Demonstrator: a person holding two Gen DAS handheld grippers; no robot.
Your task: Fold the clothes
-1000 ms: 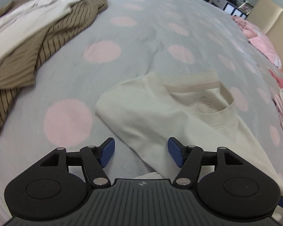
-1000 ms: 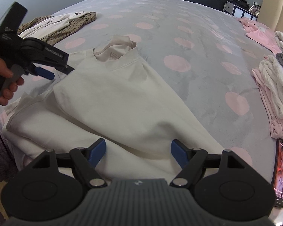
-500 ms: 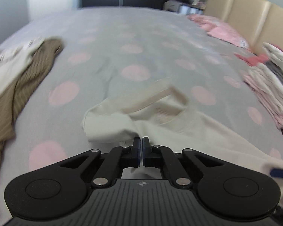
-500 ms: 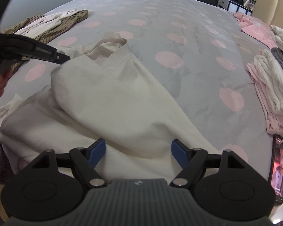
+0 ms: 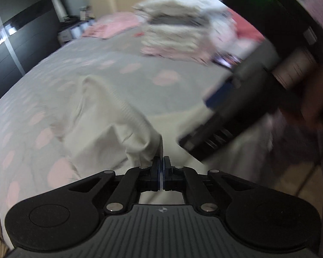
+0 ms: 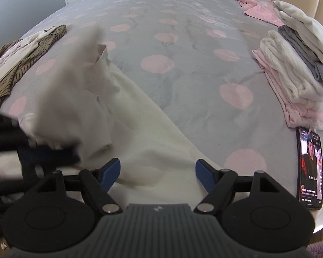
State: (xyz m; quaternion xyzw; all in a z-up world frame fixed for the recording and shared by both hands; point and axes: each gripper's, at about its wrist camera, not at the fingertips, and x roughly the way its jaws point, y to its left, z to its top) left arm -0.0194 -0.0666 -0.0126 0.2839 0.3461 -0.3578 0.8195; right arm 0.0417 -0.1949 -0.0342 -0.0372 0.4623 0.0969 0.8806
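Observation:
A cream T-shirt (image 6: 140, 133) lies on the grey bed with pink dots (image 6: 183, 81). My left gripper (image 5: 161, 167) is shut on a fold of the T-shirt (image 5: 109, 133) at its shoulder and holds it lifted over the shirt's body. It shows blurred at the left of the right wrist view (image 6: 43, 152). My right gripper (image 6: 157, 169) is open and empty, low over the shirt's lower part. It shows blurred at the right of the left wrist view (image 5: 236, 107).
A stack of folded clothes (image 6: 301, 71) sits at the right edge of the bed, with a phone (image 6: 310, 169) in front of it. A brown striped garment and a cream one (image 6: 21, 58) lie at the left. Pink clothes (image 6: 260, 10) lie at the back right.
My left gripper closed on the shirt's shoulder, then lifted it and swung it to the right, towards the right gripper. The right gripper stayed open in place.

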